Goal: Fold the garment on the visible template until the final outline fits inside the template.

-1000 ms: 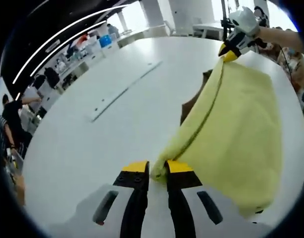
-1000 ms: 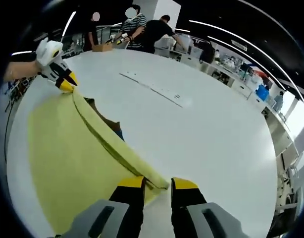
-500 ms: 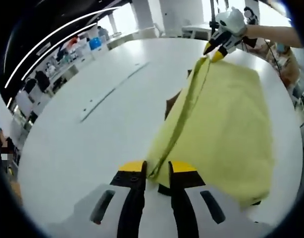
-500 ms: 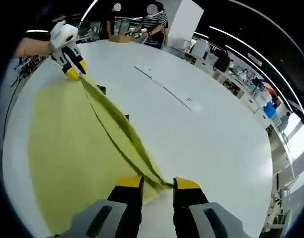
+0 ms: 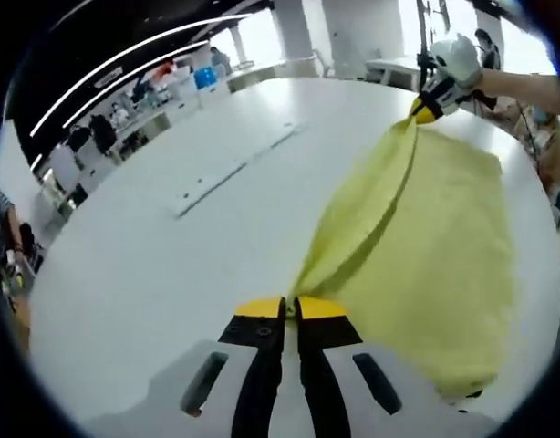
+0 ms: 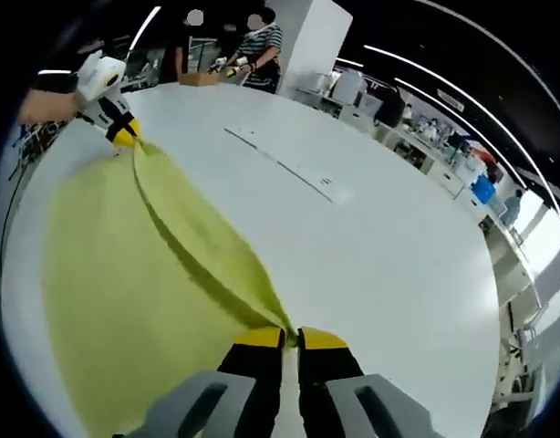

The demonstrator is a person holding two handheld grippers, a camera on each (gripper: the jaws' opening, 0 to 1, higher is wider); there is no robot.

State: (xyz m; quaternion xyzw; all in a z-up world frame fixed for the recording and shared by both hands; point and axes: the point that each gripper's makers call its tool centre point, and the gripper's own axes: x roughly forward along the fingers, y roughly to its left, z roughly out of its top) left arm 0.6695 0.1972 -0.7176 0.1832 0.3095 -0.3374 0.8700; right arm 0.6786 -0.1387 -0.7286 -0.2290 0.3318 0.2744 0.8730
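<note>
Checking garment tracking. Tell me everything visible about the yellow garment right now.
The yellow garment is a plain, soft-looking pale yellow cloth. One edge is lifted and stretched taut between the left gripper and the right gripper, both shut on its corners. The rest drapes down in folds and lies spread on the white table.

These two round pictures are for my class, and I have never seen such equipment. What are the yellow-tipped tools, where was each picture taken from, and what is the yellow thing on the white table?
No robot here: a person holds a two-jaw gripper in each hand, with a fisheye camera riding on each. The left gripper view looks along the left gripper; the right gripper appears far off, in the person's hand. The right gripper view looks along the right gripper, with the left one opposite. A yellow garment lies on the white table. Each gripper is shut on one end of its raised edge, stretched between them. People stand in the background.
</note>
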